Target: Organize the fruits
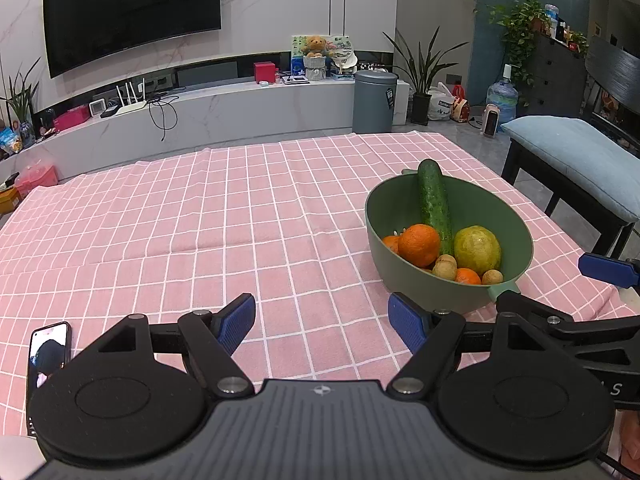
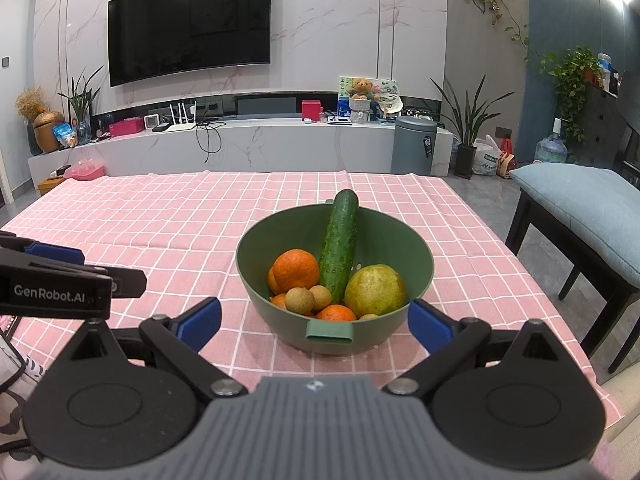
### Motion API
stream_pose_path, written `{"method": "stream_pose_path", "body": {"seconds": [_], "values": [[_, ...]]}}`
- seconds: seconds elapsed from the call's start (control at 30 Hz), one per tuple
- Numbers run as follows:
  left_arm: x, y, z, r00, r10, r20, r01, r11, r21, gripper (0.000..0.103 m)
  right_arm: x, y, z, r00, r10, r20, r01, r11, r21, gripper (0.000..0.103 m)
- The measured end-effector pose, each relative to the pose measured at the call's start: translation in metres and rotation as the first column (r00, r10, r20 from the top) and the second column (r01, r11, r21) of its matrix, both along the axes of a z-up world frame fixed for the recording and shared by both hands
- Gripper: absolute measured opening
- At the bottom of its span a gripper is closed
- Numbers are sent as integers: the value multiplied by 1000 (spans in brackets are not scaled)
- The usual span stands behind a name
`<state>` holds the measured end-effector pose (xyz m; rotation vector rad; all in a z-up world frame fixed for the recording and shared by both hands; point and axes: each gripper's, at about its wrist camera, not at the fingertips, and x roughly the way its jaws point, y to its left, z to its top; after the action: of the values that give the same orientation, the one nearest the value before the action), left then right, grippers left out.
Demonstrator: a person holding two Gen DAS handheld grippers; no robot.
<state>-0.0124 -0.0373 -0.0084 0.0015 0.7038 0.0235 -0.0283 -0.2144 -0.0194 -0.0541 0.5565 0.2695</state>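
Note:
A green bowl stands on the pink checked tablecloth. It holds a cucumber leaning on the far rim, a large orange, a yellow-green citrus, small brown longans and small oranges. My right gripper is open and empty, its blue pads either side of the bowl's near handle. My left gripper is open and empty over the cloth, left of the bowl. The cucumber and orange show there too.
A phone lies on the cloth at the near left. A blue-cushioned bench stands right of the table. A TV cabinet and a grey bin stand behind the table. The right gripper's finger shows at the left wrist view's right edge.

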Motion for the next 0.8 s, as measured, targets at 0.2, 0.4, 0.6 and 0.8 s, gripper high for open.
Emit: {"method": "stream_pose_path", "body": {"seconds": [0.2, 0.4, 0.6, 0.8], "values": [[1, 1, 0, 1000, -1, -1, 1, 1000, 0, 89, 0, -1, 0, 1000, 2, 0, -2, 1000, -3, 96], [1, 1, 0, 1000, 0, 0, 0, 1000, 2, 89, 1, -1, 0, 1000, 3, 0, -3, 1000, -5, 96], [0, 3, 3, 1000, -6, 9, 6, 1000, 2, 89, 1, -1, 0, 1000, 3, -1, -3, 1000, -5, 96], [0, 5, 5, 1000, -7, 15, 7, 1000, 2, 89, 1, -2, -1, 1000, 6, -1, -6, 1000, -9, 96]]}}
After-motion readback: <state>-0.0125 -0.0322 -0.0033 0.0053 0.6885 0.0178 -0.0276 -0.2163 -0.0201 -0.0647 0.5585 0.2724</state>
